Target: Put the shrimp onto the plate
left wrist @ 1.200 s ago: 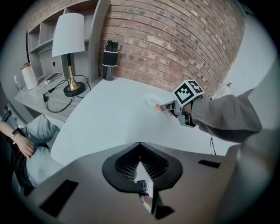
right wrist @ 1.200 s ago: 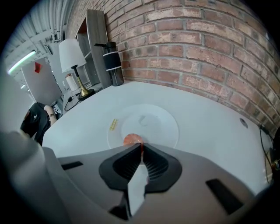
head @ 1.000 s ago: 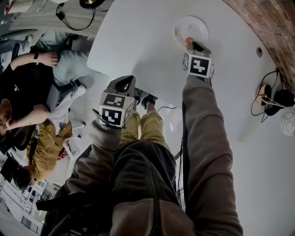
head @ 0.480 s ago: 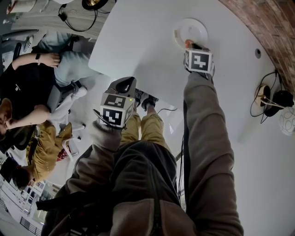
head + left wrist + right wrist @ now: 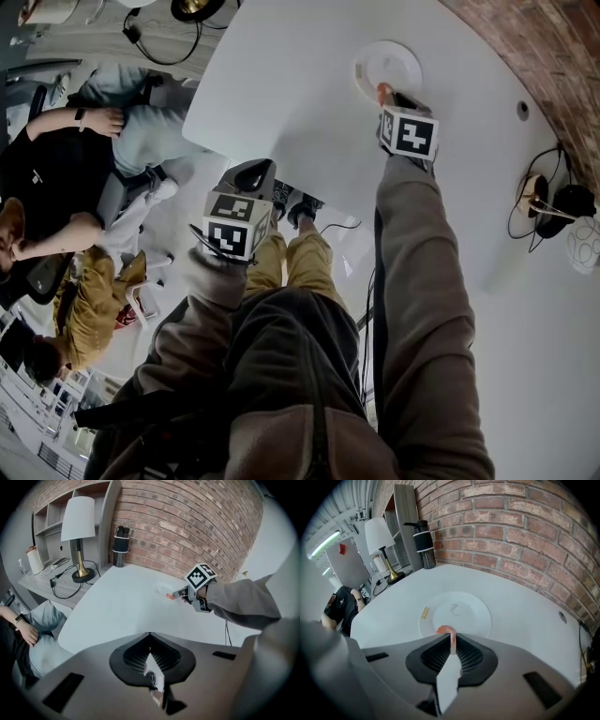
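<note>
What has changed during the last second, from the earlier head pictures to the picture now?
Almost nothing visibly moved. The right gripper stays shut on the orange shrimp at the near rim of the round white plate and has not let it go. The left gripper stays shut and empty, beside the edge of the white table.

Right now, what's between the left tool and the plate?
Only bare table, as the left gripper view shows; the left tool sits off its near edge, the plate farther in.
</note>
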Action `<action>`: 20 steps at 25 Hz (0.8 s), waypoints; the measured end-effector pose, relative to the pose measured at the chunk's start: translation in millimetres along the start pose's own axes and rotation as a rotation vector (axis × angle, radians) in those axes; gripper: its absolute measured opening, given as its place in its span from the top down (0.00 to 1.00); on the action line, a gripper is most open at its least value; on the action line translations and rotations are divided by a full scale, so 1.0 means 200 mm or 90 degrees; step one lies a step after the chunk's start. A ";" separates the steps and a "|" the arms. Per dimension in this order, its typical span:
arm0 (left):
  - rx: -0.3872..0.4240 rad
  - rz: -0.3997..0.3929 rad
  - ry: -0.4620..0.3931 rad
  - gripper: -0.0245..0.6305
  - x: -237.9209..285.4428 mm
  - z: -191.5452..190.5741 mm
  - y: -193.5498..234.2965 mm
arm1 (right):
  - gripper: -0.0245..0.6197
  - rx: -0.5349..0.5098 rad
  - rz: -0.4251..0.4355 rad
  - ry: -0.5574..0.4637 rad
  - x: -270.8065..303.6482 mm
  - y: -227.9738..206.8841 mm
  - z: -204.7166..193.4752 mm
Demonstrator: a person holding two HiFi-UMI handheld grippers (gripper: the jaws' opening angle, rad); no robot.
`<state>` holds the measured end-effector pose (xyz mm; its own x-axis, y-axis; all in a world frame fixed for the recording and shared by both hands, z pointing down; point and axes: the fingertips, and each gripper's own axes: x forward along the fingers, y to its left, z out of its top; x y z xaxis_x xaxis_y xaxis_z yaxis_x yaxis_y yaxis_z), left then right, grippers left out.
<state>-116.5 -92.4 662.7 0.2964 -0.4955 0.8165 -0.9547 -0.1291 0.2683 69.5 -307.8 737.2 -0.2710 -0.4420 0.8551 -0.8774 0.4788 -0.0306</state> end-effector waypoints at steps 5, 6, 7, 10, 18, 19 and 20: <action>0.015 -0.012 -0.023 0.96 -0.03 0.06 -0.04 | 0.93 0.040 0.004 -0.065 -0.12 -0.01 0.01; 0.019 -0.015 -0.028 0.96 -0.04 0.08 -0.04 | 0.93 0.047 0.007 -0.082 -0.15 0.00 0.01; 0.024 -0.017 -0.032 0.96 -0.04 0.09 -0.06 | 0.94 0.052 0.011 -0.098 -0.19 0.00 0.02; 0.038 -0.026 -0.048 0.96 -0.08 0.16 -0.10 | 0.94 0.068 0.023 -0.137 -0.30 0.02 0.02; 0.074 -0.043 -0.118 0.96 -0.25 0.41 -0.25 | 0.96 0.104 0.000 -0.214 -0.73 0.04 0.05; 0.080 -0.046 -0.134 0.96 -0.28 0.45 -0.28 | 0.96 0.109 -0.001 -0.228 -0.80 0.05 0.05; 0.086 -0.052 -0.154 0.96 -0.31 0.49 -0.31 | 0.96 0.112 -0.003 -0.242 -0.86 0.05 0.06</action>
<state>-78.7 -139.0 545.5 0.3721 -0.6679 0.6446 -0.9280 -0.2817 0.2438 102.4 -235.2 582.9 -0.3650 -0.7084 0.6041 -0.9242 0.3542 -0.1431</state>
